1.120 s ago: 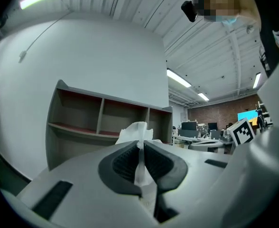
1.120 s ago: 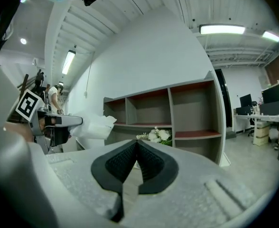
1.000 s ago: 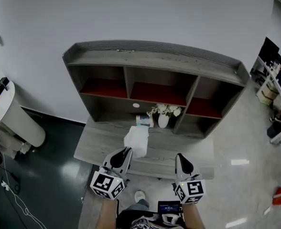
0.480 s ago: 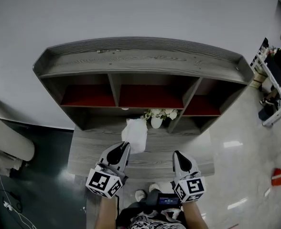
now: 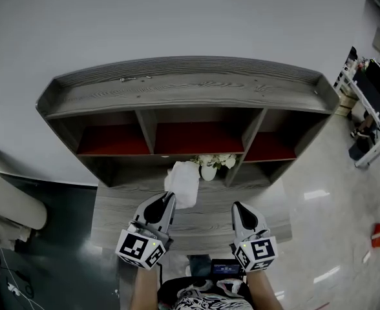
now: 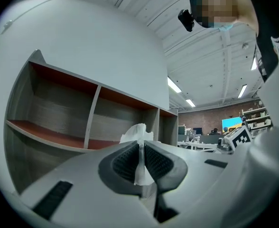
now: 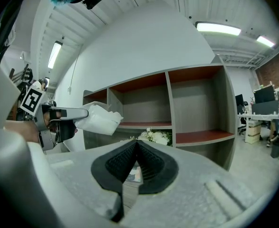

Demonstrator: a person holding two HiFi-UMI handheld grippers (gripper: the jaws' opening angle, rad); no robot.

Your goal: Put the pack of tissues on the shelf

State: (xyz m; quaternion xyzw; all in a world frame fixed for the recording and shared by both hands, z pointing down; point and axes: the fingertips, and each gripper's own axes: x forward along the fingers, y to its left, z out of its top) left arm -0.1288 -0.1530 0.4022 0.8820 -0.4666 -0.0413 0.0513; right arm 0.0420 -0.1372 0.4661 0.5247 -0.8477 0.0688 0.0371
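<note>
Probably light, soft, floppy: pack of tissues [image 5: 183, 185] pinched at wrapper edge by left gripper [image 5: 170, 202], before shelf [image 5: 190, 92]; right gripper [image 5: 237, 207] closed, empty.

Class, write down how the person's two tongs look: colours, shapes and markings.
Both the left tongs and the right tongs have light grey, tapering shells with black ribbed pads on the inside. Each carries a white cube at its rear, printed with black square markers.
</note>
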